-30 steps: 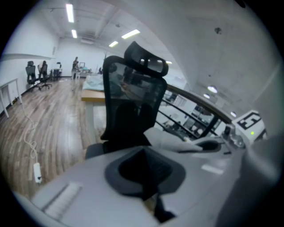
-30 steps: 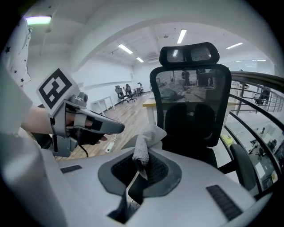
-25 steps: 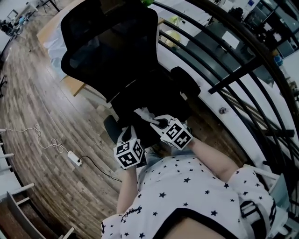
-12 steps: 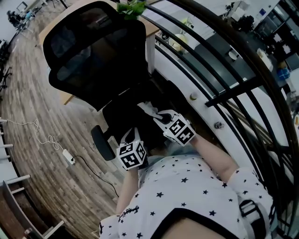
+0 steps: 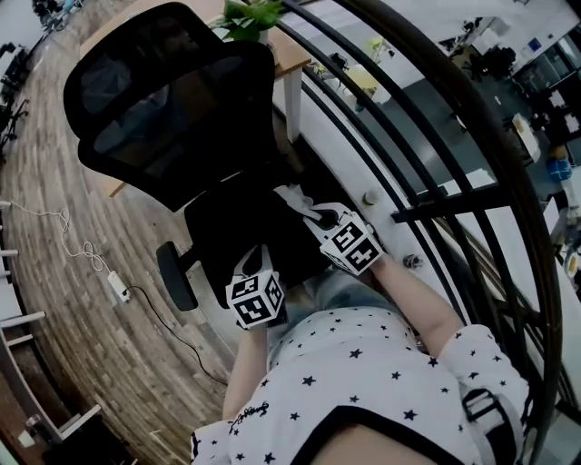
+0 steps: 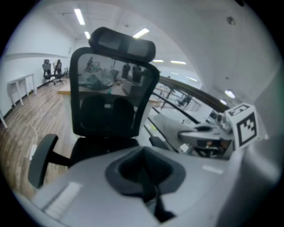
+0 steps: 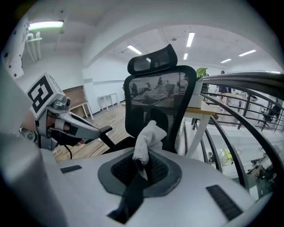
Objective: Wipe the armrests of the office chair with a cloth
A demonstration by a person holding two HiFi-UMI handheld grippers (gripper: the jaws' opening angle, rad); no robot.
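A black office chair [image 5: 172,100] with a mesh back stands ahead of me, its seat [image 5: 227,222] just beyond both grippers. Its left armrest [image 5: 174,277] juts out at the left; the right armrest is hidden in the head view. My right gripper [image 5: 306,212] is shut on a white cloth [image 5: 292,198] that sticks up over the seat. In the right gripper view the cloth [image 7: 148,137] bunches above the jaws, in front of the backrest [image 7: 159,102]. My left gripper [image 5: 258,256] is shut and holds nothing, near the seat's front edge; the armrest [image 6: 41,159] lies to its left.
A black curved railing [image 5: 436,136] runs close along the right. A wooden desk with a white leg [image 5: 290,86] and a green plant [image 5: 245,14] stand behind the chair. A power strip with cable [image 5: 118,287] lies on the wooden floor at the left.
The chair has shifted left in the head view, its left armrest now farther left and lower. Both grippers stay at the seat's front, the right one still holding the cloth.
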